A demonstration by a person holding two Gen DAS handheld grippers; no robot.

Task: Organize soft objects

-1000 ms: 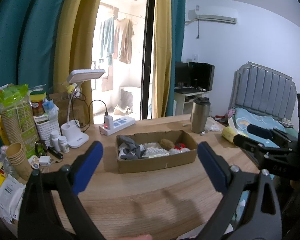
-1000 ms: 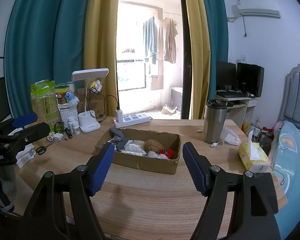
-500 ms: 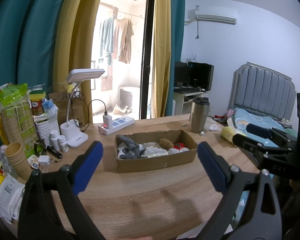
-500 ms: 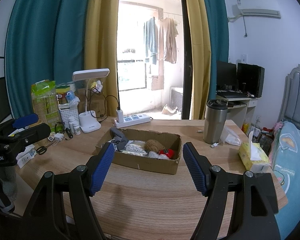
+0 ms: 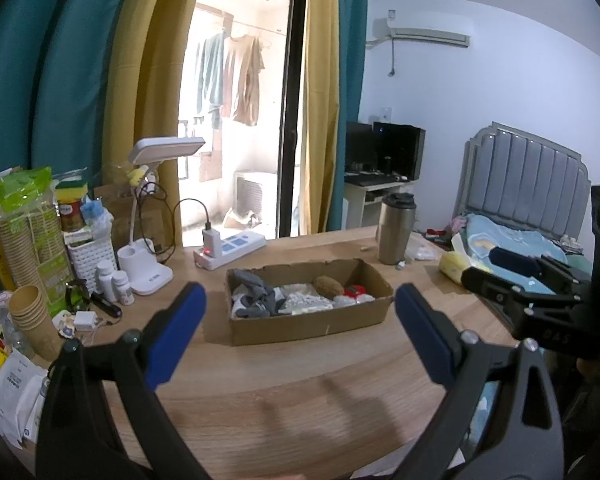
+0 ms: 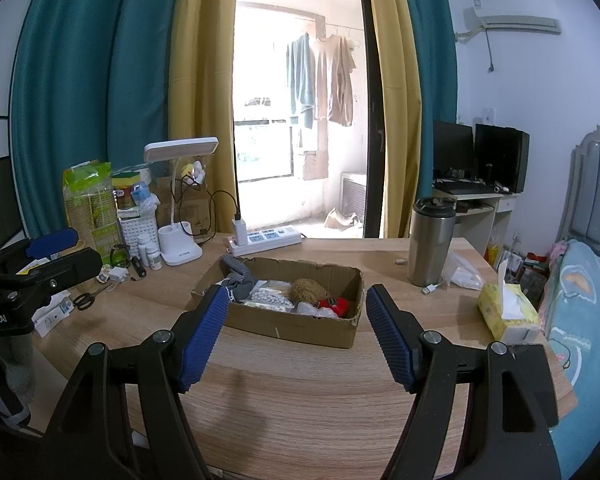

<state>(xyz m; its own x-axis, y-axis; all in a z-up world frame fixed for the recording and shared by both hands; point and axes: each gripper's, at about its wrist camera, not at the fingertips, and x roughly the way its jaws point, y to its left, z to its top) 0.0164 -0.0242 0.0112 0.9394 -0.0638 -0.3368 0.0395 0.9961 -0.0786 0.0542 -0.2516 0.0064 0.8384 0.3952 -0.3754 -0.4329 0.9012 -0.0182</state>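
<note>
A shallow cardboard box lies mid-table on the wooden table. Inside it are grey socks, a white beaded bag, a brown fuzzy ball and a red soft item. My left gripper hovers open in front of the box, nothing between its blue pads. My right gripper is also open and empty, short of the box's near wall. Each gripper shows at the edge of the other's view.
A steel tumbler, tissue pack and plastic bag sit right of the box. A power strip, desk lamp, bottles, paper cups and scissors crowd the left. A bed stands right.
</note>
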